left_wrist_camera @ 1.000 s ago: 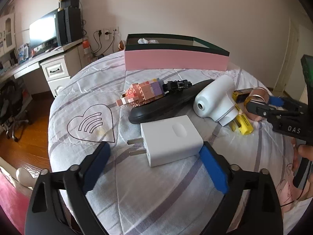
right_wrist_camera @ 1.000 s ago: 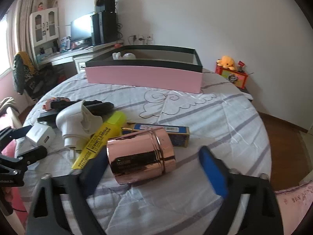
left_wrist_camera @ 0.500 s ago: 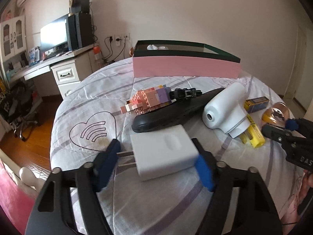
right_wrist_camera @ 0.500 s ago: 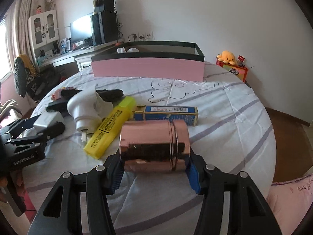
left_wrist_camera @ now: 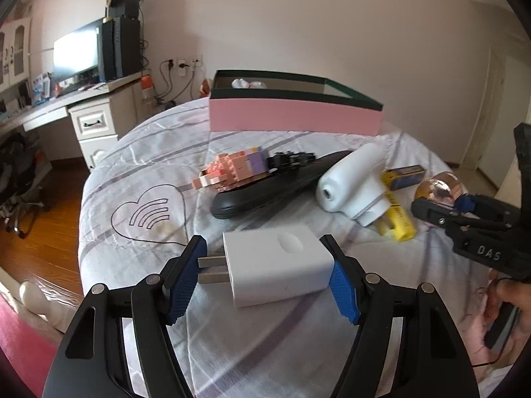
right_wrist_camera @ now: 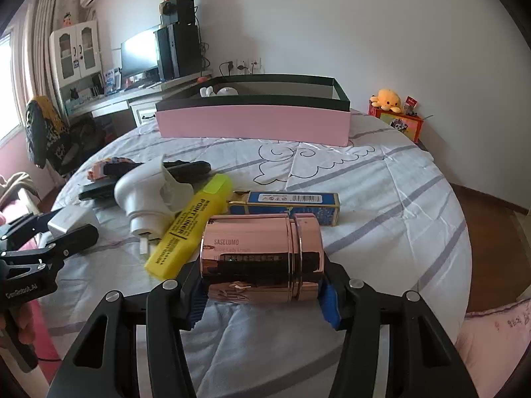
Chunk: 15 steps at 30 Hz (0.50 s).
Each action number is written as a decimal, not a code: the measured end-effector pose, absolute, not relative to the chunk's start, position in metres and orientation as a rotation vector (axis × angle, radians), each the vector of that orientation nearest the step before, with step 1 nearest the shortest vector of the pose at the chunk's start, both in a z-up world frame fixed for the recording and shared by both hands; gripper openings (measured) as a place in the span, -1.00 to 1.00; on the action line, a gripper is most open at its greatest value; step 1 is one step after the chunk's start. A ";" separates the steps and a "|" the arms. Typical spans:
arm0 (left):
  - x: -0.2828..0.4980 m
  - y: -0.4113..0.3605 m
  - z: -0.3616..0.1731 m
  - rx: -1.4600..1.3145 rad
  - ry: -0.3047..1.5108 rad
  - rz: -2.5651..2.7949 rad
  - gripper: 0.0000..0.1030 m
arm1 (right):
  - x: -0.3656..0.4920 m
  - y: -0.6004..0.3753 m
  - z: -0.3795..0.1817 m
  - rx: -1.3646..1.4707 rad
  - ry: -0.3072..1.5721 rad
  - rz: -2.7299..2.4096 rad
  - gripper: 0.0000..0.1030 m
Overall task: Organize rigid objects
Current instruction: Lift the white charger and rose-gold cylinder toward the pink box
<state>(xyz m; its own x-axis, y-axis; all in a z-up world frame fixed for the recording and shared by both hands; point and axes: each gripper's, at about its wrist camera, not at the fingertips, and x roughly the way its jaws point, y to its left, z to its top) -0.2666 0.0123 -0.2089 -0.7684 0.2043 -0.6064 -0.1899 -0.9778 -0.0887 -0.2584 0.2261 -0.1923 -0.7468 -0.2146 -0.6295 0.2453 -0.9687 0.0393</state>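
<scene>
Soft daylight fills both views evenly, entering from a window (right_wrist_camera: 6, 76) at the far left of the right wrist view, and shadows on the bed (right_wrist_camera: 381, 199) are faint. The monitor (left_wrist_camera: 76, 54) is blown out white (also in the right view), the jar (right_wrist_camera: 260, 258) carries mirror glare. Fisheye bending and dark vignetting mark the corners; focus is mostly sharp.

A pink box (right_wrist_camera: 254, 124) stands at the far edge of the round bench (right_wrist_camera: 381, 192), its top open. Bare cloth runs to it on the right, past a blue carton (right_wrist_camera: 285, 204). On the left, a yellow marker (right_wrist_camera: 190, 224), white device (right_wrist_camera: 146, 195), black remote (left_wrist_camera: 272, 187) and block toy (left_wrist_camera: 232, 169) crowd the route, with bare cloth at the far left around the heart print (left_wrist_camera: 147, 214).
</scene>
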 end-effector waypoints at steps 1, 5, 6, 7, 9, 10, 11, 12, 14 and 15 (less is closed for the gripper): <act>-0.266 0.012 -0.207 -0.952 -0.037 2.769 0.37 | -0.257 0.226 -0.190 0.974 0.066 -2.721 0.09; -0.261 0.012 -0.193 -0.928 -0.028 2.782 0.37 | -0.250 0.223 -0.174 0.940 0.057 -2.726 0.09; -0.260 0.011 -0.188 -0.918 -0.032 2.787 0.37 | -0.247 0.222 -0.167 0.921 0.055 -2.730 0.09; -0.259 0.012 -0.185 -0.911 -0.029 2.791 0.37 | -0.246 0.221 -0.163 0.912 0.055 -2.729 0.09; -0.258 0.013 -0.178 -0.894 -0.016 2.797 0.37 | -0.243 0.220 -0.152 0.881 0.043 -2.728 0.09; -0.258 0.013 -0.174 -0.885 -0.014 2.801 0.37 | -0.243 0.220 -0.149 0.874 0.041 -2.727 0.09; -0.258 0.014 -0.172 -0.882 -0.014 2.800 0.37 | -0.242 0.219 -0.146 0.865 0.040 -2.726 0.09; -0.258 0.014 -0.169 -0.881 -0.015 2.796 0.37 | -0.242 0.219 -0.142 0.858 0.037 -2.727 0.09; -0.260 0.015 -0.166 -0.877 -0.015 2.792 0.37 | -0.242 0.219 -0.138 0.855 0.034 -2.724 0.09; -0.260 0.015 -0.164 -0.877 -0.009 2.790 0.37 | -0.242 0.219 -0.137 0.851 0.030 -2.724 0.09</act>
